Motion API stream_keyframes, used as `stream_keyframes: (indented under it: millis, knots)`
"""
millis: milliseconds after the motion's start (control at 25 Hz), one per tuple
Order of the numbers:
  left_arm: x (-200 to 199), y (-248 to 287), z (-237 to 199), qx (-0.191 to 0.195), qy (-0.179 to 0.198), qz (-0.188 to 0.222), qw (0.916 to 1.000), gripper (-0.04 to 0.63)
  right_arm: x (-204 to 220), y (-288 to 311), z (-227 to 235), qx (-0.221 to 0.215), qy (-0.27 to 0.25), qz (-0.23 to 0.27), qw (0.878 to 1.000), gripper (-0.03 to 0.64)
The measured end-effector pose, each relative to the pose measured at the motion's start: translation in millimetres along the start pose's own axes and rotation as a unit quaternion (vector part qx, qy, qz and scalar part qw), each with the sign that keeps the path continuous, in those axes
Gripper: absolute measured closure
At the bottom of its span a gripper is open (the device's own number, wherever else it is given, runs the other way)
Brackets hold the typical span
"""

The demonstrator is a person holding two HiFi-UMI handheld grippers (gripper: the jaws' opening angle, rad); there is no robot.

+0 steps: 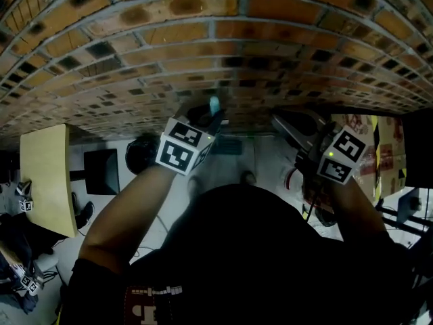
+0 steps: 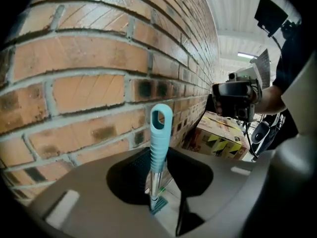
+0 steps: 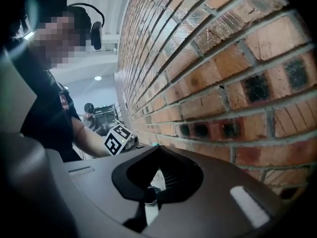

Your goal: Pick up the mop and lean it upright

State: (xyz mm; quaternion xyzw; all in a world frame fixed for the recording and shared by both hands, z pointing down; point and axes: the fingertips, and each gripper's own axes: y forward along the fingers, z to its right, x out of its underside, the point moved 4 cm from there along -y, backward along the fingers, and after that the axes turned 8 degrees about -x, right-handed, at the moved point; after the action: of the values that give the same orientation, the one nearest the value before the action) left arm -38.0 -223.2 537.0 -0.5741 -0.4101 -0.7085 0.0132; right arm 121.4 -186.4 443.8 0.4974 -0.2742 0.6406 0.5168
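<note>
The mop's teal ribbed handle [image 2: 159, 133] with a hanging hole stands upright close to the brick wall [image 2: 99, 83]. Its metal shaft [image 2: 155, 182] runs down between the jaws of my left gripper [image 2: 159, 155], which is shut on it. Far below, the teal mop head [image 2: 159, 205] rests on the pale floor. In the head view the handle's tip [image 1: 214, 105] sticks up above the left gripper [image 1: 206, 124]. My right gripper [image 1: 292, 126] hovers to the right of the mop, apart from it. Its jaw tips [image 3: 158, 150] meet with nothing between them.
The brick wall [image 1: 216, 46] fills the space ahead. A printed cardboard box [image 2: 223, 133] sits at the wall's foot on the right. A yellow tabletop [image 1: 47, 175] and a black chair [image 1: 101, 171] stand at the left. Another person [image 3: 89, 110] is far behind.
</note>
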Motion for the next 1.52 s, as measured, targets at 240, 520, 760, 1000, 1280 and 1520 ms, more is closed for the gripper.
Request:
stream_keyframes:
  millis: [240, 520, 760, 1000, 1280, 1520]
  knots:
    - [-2.4, 21.9, -7.0, -0.005, -0.028, 0.022, 0.9994, 0.489, 14.6, 4.6, 7.2, 0.002, 0.023, 0.0, 1.0, 0.603]
    - [-8.9, 42.5, -27.0, -0.024, -0.072, 0.018, 0.9969, 0.485, 13.7, 6.4, 5.1, 0.001, 0.025, 0.004, 1.0, 0.603]
    - [-5.5, 52.1, -27.2, -0.03, -0.079, 0.001, 0.9964, 0.473, 13.9, 3.7, 2.7, 0.003, 0.029, 0.006, 1.0, 0.603]
    - [-1.5, 55.4, -28.4, -0.041, -0.088, -0.01, 0.9952, 0.466, 12.6, 2.1, 1.4, 0.004, 0.028, 0.006, 1.0, 0.603]
    - [1.2, 44.2, -26.4, -0.042, -0.093, -0.007, 0.9947, 0.466, 15.9, -1.5, 0.6, 0.007, 0.03, 0.003, 1.0, 0.603]
    - [17.2, 14.1, -21.0, -0.023, -0.111, 0.006, 0.9936, 0.466, 17.3, -5.2, 0.0, 0.009, 0.032, 0.004, 0.999, 0.603]
